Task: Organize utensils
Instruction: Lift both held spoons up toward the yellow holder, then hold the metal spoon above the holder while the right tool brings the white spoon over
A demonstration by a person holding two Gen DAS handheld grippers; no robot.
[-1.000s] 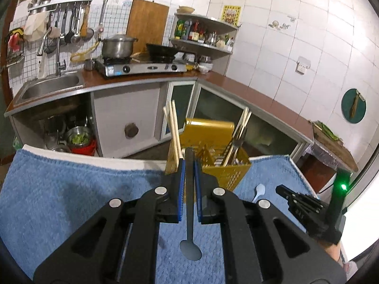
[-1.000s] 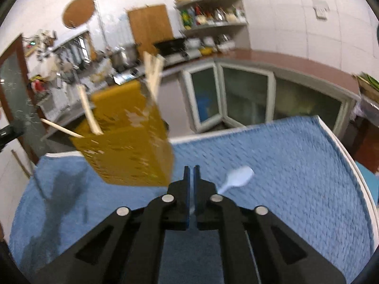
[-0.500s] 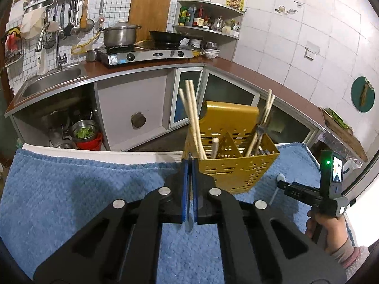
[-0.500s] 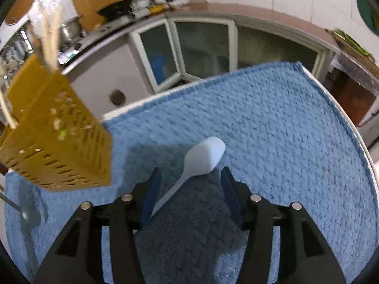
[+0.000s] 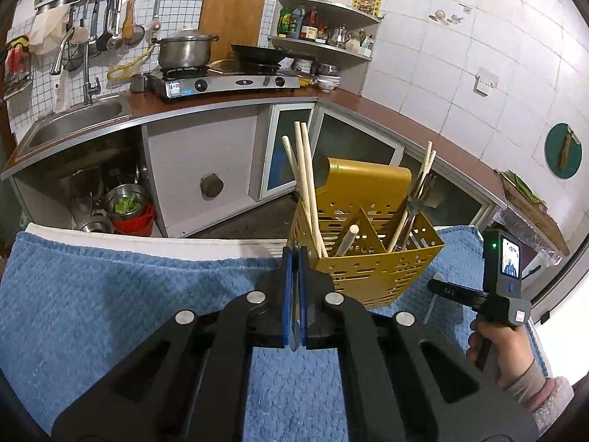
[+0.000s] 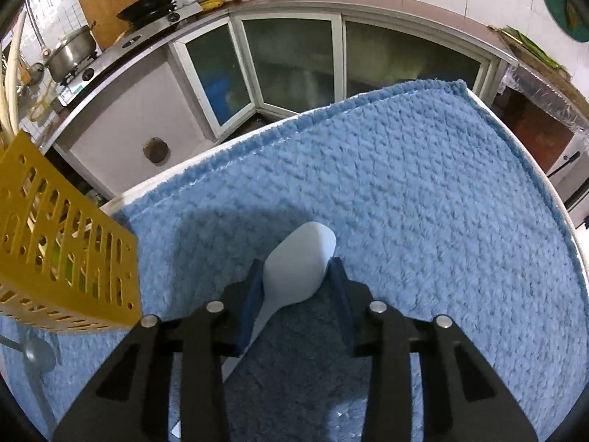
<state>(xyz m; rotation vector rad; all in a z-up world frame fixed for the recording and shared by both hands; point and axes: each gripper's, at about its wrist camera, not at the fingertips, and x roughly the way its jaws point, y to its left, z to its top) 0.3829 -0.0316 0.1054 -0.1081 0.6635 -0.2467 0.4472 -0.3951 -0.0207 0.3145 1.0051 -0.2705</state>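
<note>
A towel (image 6: 423,184) is spread over the tabletop. The utensil holder (image 5: 371,261) is stood on it toward the far edge, with chopsticks (image 5: 305,188) and a fork (image 5: 414,202) held in it. A spoon (image 6: 298,261) is laid on the towel right of the holder. A counter (image 5: 221,101) is seen beyond.

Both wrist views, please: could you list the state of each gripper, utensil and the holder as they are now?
left gripper: shut on a thin metal utensil.
metal utensil: clamped between the blue pads.
right gripper: jaws closing around the white spoon, no firm grip evident.
white spoon: lying on the blue towel.
yellow holder: upright, with chopsticks and a fork inside.
</note>
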